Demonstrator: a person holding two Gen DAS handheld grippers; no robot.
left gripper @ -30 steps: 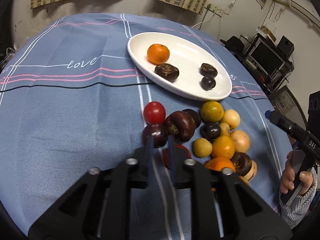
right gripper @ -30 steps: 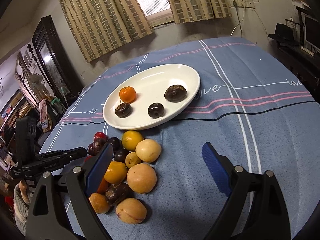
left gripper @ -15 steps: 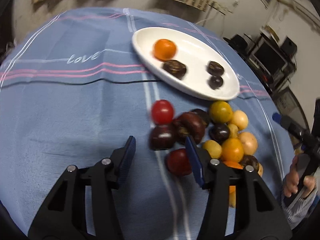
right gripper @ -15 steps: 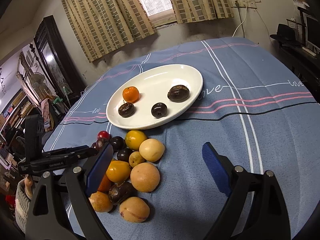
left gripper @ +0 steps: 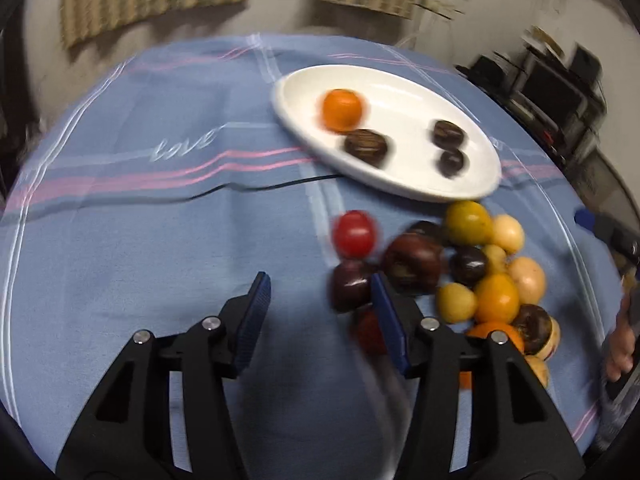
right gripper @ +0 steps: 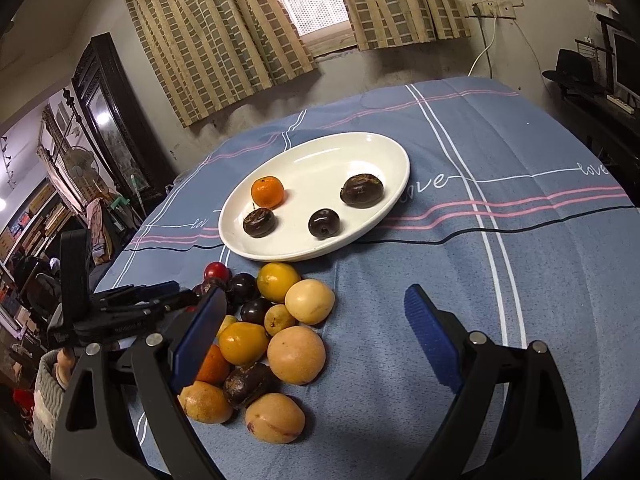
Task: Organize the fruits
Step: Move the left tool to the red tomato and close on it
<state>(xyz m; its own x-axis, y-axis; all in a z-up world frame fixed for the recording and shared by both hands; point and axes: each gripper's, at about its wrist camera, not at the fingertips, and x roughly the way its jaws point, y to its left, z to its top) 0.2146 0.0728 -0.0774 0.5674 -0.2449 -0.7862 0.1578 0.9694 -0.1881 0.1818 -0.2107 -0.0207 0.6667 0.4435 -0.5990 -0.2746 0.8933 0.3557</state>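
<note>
A white oval plate (left gripper: 400, 194) (right gripper: 394, 152) holds a mandarin (left gripper: 342, 109) and three dark fruits. In front of it on the blue cloth lies a pile of fruits (left gripper: 472, 276) (right gripper: 276, 320): red, dark purple, yellow and orange ones. My left gripper (left gripper: 320, 284) hangs low at the pile's left edge, its jaws opening. A dark plum (left gripper: 350, 286) and a red fruit (left gripper: 368, 332) sit against its right finger, unpressed. My right gripper (right gripper: 316, 296) hovers open above the pile, holding nothing.
The blue tablecloth (left gripper: 160, 240) spreads wide to the left of the pile. A person's hand (left gripper: 620, 344) shows at the right table edge. Dark furniture with monitors (left gripper: 560, 92) stands beyond the table. A grey knitted basket (right gripper: 44, 400) sits low at the left.
My left gripper's jaws went from shut to apart, and the view now shows the pile further right and blurred. The right gripper has stayed still and open.
</note>
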